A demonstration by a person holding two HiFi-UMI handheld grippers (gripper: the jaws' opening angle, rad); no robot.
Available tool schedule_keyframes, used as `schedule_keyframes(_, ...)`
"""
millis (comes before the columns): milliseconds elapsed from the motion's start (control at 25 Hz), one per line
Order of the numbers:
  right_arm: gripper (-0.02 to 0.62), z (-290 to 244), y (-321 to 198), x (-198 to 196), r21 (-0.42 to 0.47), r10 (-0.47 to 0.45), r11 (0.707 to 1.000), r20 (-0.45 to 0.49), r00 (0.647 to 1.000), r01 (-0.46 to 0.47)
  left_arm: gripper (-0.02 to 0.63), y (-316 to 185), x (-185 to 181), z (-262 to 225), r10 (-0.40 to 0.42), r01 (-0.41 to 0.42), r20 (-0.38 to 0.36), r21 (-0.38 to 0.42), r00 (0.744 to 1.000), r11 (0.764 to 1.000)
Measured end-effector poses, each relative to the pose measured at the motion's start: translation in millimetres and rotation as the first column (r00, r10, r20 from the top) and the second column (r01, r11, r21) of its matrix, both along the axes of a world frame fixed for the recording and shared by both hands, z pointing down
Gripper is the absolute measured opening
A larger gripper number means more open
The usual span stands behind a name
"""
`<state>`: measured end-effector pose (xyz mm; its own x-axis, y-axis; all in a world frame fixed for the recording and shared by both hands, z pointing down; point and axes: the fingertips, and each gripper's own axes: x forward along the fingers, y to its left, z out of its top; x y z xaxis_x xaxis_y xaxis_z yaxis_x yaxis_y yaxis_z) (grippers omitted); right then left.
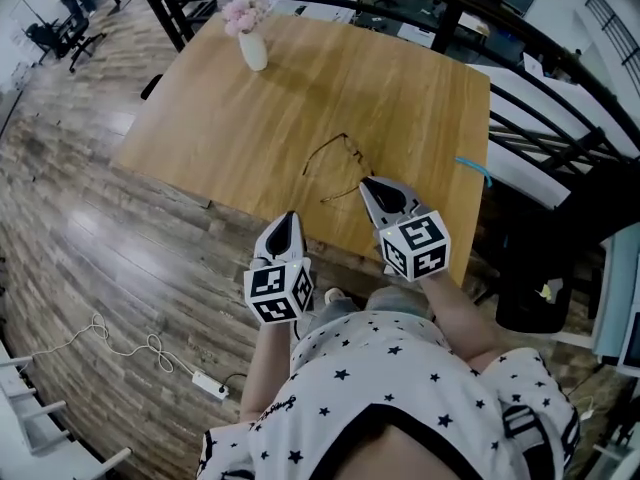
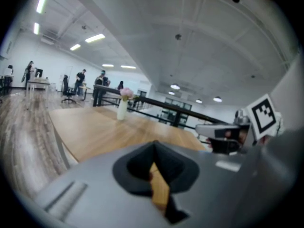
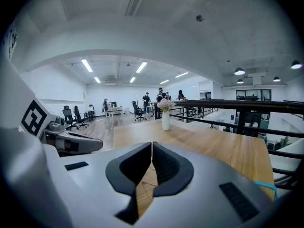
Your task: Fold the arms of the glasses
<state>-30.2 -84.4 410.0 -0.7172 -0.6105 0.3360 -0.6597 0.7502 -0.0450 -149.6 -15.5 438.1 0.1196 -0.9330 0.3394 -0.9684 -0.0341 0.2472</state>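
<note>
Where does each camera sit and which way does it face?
Head view: on the person's head, steeply down onto the light wooden table and thin dark-framed glasses; star-print shirt, left tongs, right tongs show.
Left gripper view: on the left tongs, facing across the table; own shut jaws, right tongs show.
Right gripper view: on the right tongs, likewise; left tongs show.
Both gripper views share the white vase of pink flowers.

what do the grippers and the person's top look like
The left gripper and right gripper both have smooth light grey wedge-shaped bodies that taper to black jaw pads. Each carries a white cube printed with black square markers. No cables show on them. The person wears a white top scattered with small black stars.
</note>
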Motion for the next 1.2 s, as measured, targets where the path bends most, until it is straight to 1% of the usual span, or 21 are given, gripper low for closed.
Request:
schedule_keyframes(280,0.018,22.0,-29.1,10.8,-0.029,0.069,0.997,-0.045,0.997,-0.07,0.008,-22.1,-6.3,15.9,0.024,-0.025,-0.025,-0.025,0.999,0.999)
schedule_keyframes(480,0.018,44.2,-49.6,18.6,-0.048,0.086,0.995,-0.096,0.992,-0.091,0.008,-44.3,-5.6,25.8,0.038,-0.04,-0.033,-0.041,0.999,0.998)
schedule_keyframes(680,0.018,66.1,-71.3,19.3,-0.072,0.104,0.991,-0.12,0.987,-0.113,0.008,-66.1,-6.7,37.4,0.063,-0.063,-0.019,-0.052,0.998,0.997)
schedule_keyframes(1040,0.02,107.2,-100.8,12.3,-0.131,0.078,0.985,-0.22,0.972,-0.109,0.008,-98.6,-12.6,67.0,0.089,-0.089,-0.01,-0.118,0.996,0.989)
schedule_keyframes(1200,0.02,125.7,-110.4,9.3,-0.167,0.044,0.982,-0.267,0.963,-0.091,0.008,-110.5,-13.4,79.8,0.102,-0.103,-0.017,-0.148,0.995,0.984)
